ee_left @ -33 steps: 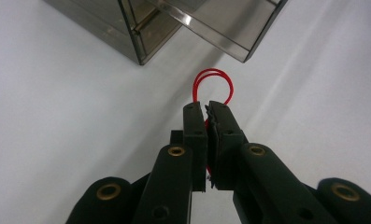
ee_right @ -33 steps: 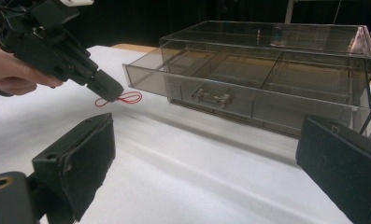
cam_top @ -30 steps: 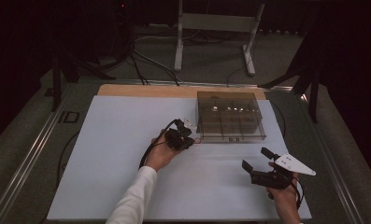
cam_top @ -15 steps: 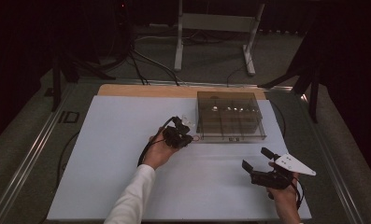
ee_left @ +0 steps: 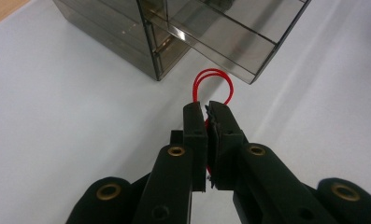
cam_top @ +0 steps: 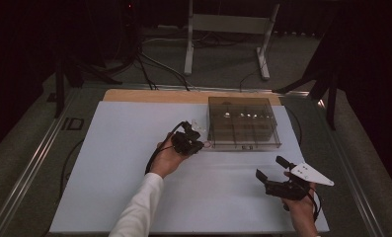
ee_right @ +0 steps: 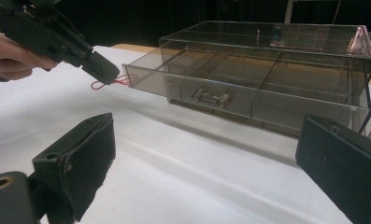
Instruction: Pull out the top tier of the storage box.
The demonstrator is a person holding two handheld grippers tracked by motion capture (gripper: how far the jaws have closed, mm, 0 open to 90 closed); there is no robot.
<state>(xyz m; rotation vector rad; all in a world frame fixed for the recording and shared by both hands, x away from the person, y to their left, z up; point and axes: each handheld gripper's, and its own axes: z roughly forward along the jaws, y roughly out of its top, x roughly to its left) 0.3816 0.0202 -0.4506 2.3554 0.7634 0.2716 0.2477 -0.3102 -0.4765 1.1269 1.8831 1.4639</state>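
My left gripper [cam_top: 196, 143] [ee_left: 204, 107] is shut on a thin red loop [ee_left: 213, 71], which sticks out past its tips just above the white sheet. In the right gripper view, the red loop [ee_right: 109, 83] hangs at the left front corner of the smoky clear drawer box [cam_top: 243, 123] [ee_right: 267, 60]. The box's drawer [ee_right: 206, 95] stands pulled out a little, handle facing me. My right gripper [cam_top: 271, 167] [ee_right: 211, 158] is open, with nothing between its jaws, at the front right and aimed at the box.
A white sheet [cam_top: 134, 197] covers the table, with a wooden strip [cam_top: 154, 95] along its back edge. The box stands at the back right. A metal stand [cam_top: 223, 29] and cables lie on the floor beyond the table.
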